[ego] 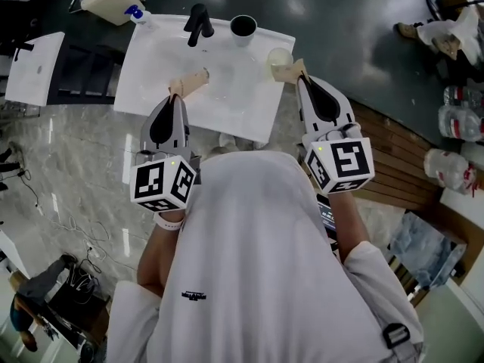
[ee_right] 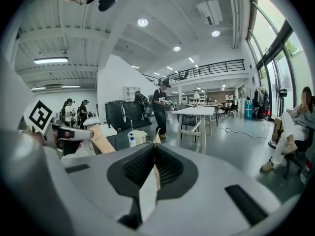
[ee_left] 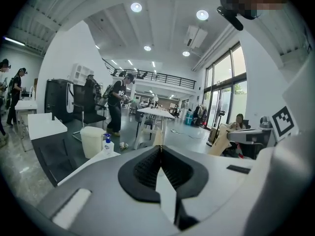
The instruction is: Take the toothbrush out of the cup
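Left gripper (ego: 193, 82) and right gripper (ego: 290, 70) both pressed shut, empty; pale cup (ego: 280, 57) just ahead of the right, toothbrush unseen.

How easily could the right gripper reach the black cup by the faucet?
Probably yes: the right gripper hovers near the black cup, and only a pale cup stands by its tips. Its shut jaws would need opening first.
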{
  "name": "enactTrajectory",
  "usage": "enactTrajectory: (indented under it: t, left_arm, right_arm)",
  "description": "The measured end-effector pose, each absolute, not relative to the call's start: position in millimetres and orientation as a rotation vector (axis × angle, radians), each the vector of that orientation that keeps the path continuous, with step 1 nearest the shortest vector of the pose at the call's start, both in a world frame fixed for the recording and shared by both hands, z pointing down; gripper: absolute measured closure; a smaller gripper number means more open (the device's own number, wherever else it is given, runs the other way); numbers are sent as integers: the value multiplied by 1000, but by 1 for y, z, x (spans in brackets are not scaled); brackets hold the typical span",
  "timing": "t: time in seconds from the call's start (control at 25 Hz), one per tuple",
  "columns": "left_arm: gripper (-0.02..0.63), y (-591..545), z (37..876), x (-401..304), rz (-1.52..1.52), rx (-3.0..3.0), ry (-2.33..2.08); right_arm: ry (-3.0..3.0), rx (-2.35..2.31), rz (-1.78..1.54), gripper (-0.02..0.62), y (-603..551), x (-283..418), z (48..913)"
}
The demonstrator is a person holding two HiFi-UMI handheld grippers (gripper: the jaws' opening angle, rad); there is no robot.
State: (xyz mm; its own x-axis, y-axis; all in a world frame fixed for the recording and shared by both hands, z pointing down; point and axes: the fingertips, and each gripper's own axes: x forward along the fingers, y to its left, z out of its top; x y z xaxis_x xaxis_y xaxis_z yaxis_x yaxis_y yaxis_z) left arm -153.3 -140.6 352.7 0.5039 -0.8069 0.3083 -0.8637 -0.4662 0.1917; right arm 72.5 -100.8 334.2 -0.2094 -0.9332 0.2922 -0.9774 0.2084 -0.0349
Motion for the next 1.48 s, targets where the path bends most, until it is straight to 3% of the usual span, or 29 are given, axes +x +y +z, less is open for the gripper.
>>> enactTrajectory:
  t: [1.48]
  left_arm:
    - [600,-120,364,-116,266,2402,-1350]
  right_arm:
    - [-2326,1729,367,589,-90,84,345]
